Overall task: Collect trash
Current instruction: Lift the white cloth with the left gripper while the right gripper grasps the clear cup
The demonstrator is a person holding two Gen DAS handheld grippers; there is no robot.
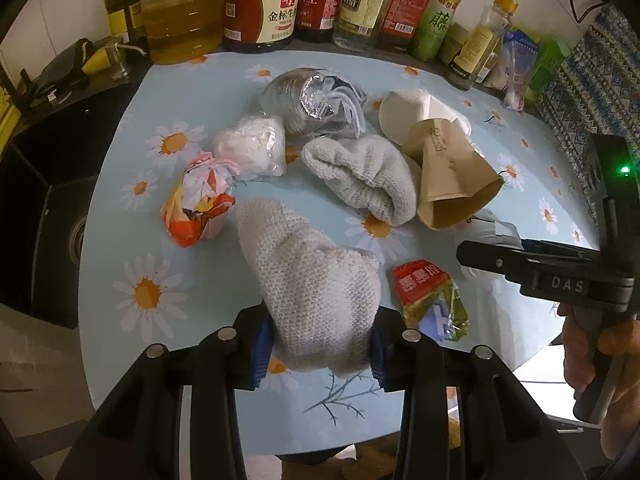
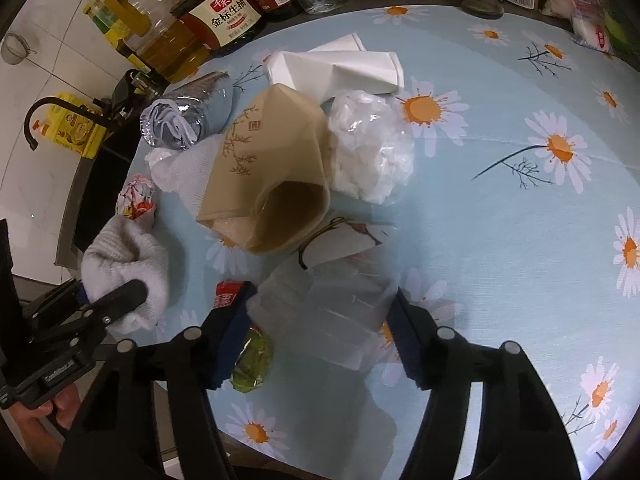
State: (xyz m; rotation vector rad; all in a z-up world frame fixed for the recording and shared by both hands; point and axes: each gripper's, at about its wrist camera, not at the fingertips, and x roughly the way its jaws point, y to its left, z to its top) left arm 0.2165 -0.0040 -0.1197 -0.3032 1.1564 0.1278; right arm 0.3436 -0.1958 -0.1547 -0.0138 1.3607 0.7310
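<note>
Left wrist view is showing the left gripper (image 1: 320, 346) pinching a grey knitted sock (image 1: 316, 288) at six o'clock, blue pads (image 1: 262, 344) sinking into its soft, light weave. At one o'clock from it, a second sock (image 1: 360, 176) is lying folded beside a stiff tan paper cup (image 1: 452, 184). A crumpled snack wrapper (image 1: 430, 300) is sitting at three o'clock, crinkly and slippery. Right wrist view is showing the right gripper (image 2: 316, 332) straddling a clear plastic bag (image 2: 324, 308), fingers narrowing, though whether they are pressing I cannot tell. That film is looking flimsy and slick; gathering a bunched fold seems safest. Everything is resting on the daisy-print tablecloth (image 2: 500, 240).
</note>
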